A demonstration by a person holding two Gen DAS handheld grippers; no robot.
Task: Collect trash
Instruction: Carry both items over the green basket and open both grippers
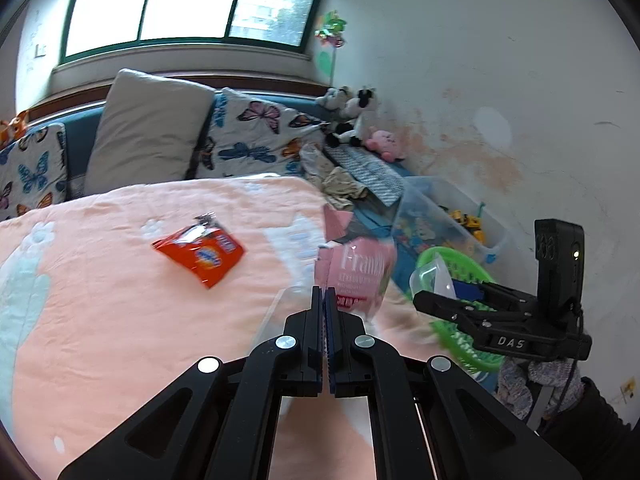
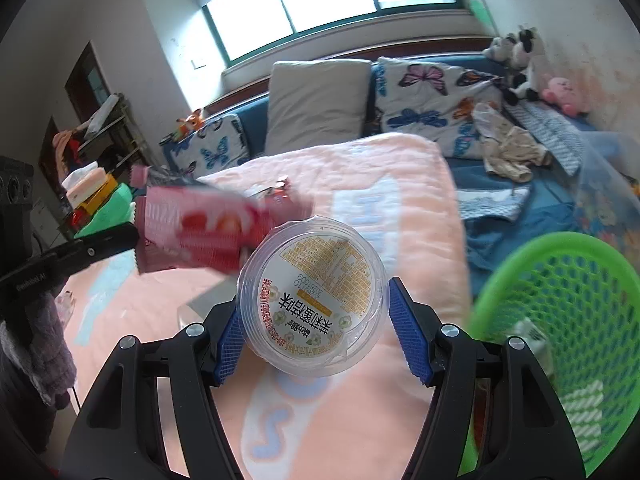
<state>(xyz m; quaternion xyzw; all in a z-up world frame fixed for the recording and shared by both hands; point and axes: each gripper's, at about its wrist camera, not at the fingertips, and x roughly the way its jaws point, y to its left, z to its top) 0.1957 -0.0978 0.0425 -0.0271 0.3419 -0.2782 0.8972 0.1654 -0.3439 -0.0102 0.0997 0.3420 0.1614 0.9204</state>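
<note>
My left gripper is shut on a pink snack wrapper, which hangs lifted above the peach blanket. From the right wrist view the same wrapper juts from the left gripper's black fingers. My right gripper is shut on a clear plastic cup with a printed label; its blue pads press both sides. The cup shows in the right gripper over a green mesh basket. An orange foil wrapper lies on the blanket.
The green basket stands at the bed's right edge with a white carton inside. Pillows line the headboard, plush toys and crumpled clothes sit by the wall. A clear toy bin is beyond the basket.
</note>
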